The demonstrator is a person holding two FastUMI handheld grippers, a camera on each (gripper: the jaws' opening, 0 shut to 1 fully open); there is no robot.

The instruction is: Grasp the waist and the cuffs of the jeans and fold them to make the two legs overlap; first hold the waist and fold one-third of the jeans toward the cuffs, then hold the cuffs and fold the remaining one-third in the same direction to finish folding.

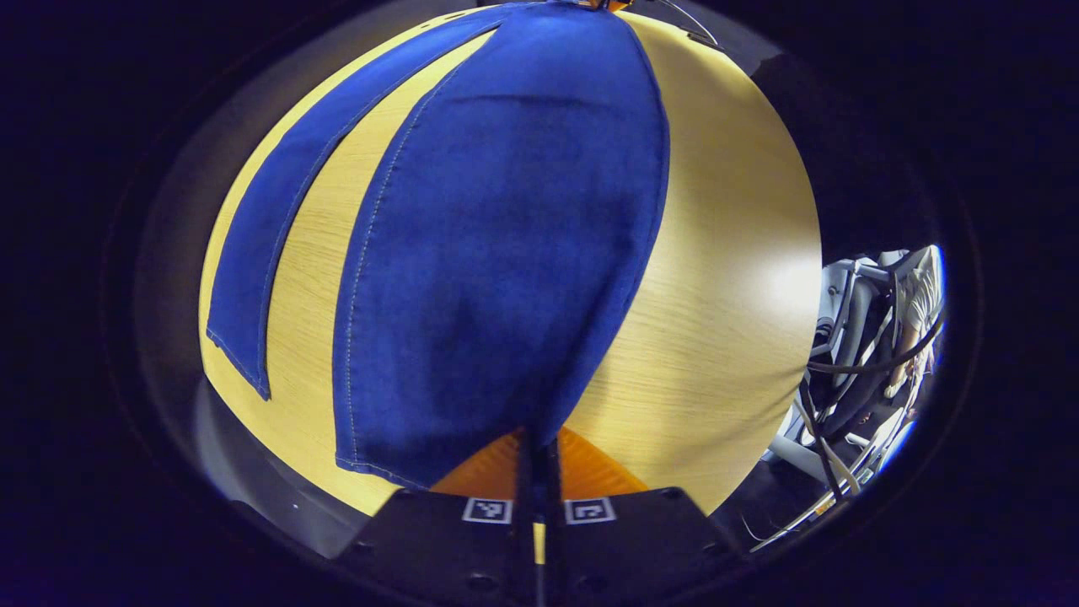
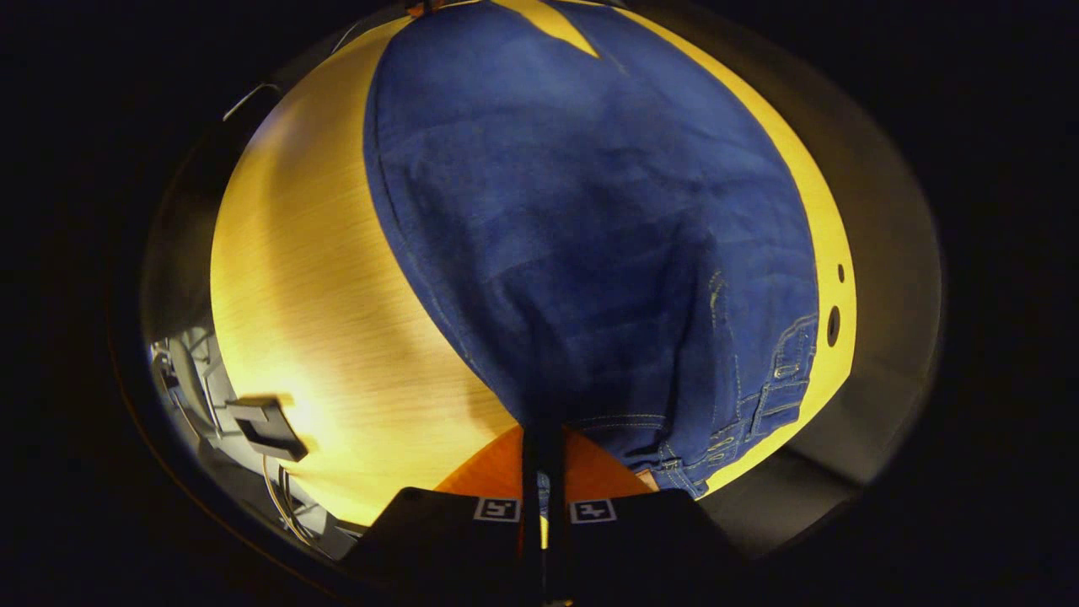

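Step in hand, by judgement: the first fold, bringing one leg over the other; next the lifted edge must be carried across to the far leg and laid flush. Left gripper (image 1: 539,451): fingers closed on a cuff of the jeans (image 1: 506,253). Right gripper (image 2: 544,447): clamped on the waist (image 2: 716,438); blue denim, spread along the wooden table (image 1: 716,295), legs splayed apart.
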